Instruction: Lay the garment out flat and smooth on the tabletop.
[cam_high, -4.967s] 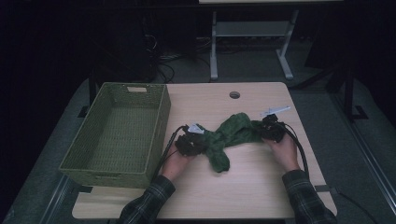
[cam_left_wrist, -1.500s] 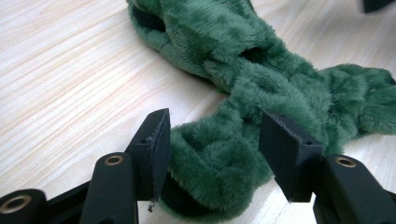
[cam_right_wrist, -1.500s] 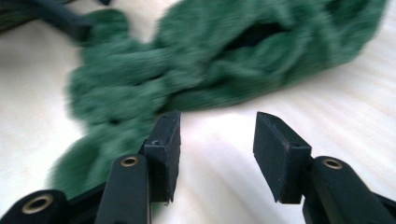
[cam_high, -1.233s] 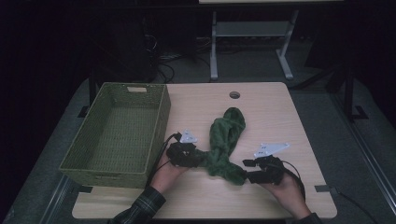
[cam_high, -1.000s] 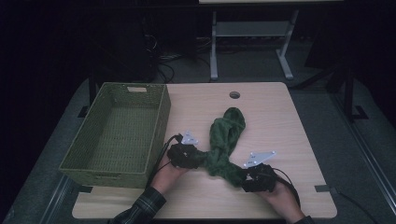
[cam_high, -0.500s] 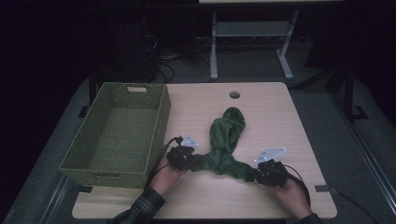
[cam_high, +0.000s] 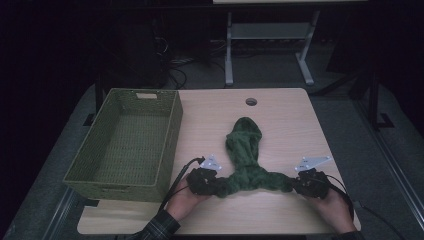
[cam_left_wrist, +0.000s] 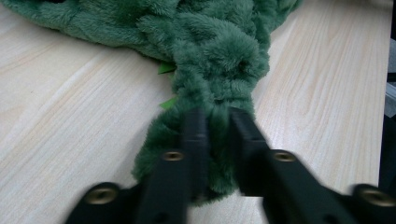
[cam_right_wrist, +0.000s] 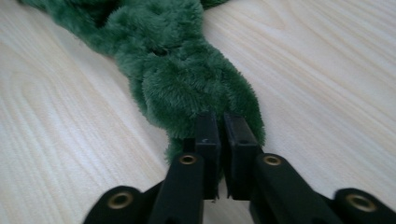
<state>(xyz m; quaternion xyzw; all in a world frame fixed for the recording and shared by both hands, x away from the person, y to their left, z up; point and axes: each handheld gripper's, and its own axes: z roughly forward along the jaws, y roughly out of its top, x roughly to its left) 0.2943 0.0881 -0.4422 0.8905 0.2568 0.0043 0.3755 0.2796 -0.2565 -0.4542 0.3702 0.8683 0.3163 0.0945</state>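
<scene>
A fuzzy green cloth (cam_high: 245, 150) lies on the wooden table (cam_high: 290, 120) in a Y shape, its long end pointing away from me. My left gripper (cam_high: 216, 187) holds the near left arm of the cloth (cam_left_wrist: 215, 56). Its jaws (cam_left_wrist: 215, 119) have just been opening a little, but the plush is still pinched between them. My right gripper (cam_high: 296, 185) holds the near right arm of the cloth (cam_right_wrist: 177, 79). Its jaws (cam_right_wrist: 217, 119) stand almost together on a thin fold and have just eased slightly. The cloth is stretched between the two grippers.
A woven green basket (cam_high: 172, 135) stands at the table's left side, close to my left hand. A round cable hole (cam_high: 251, 101) sits near the far edge. Bare wood lies to the right of the cloth and along the near edge.
My right gripper has slid to the right along the near edge, drawing the cloth's lower end out sideways. My left gripper has shifted slightly toward me. Both jaws have closed onto the plush.
</scene>
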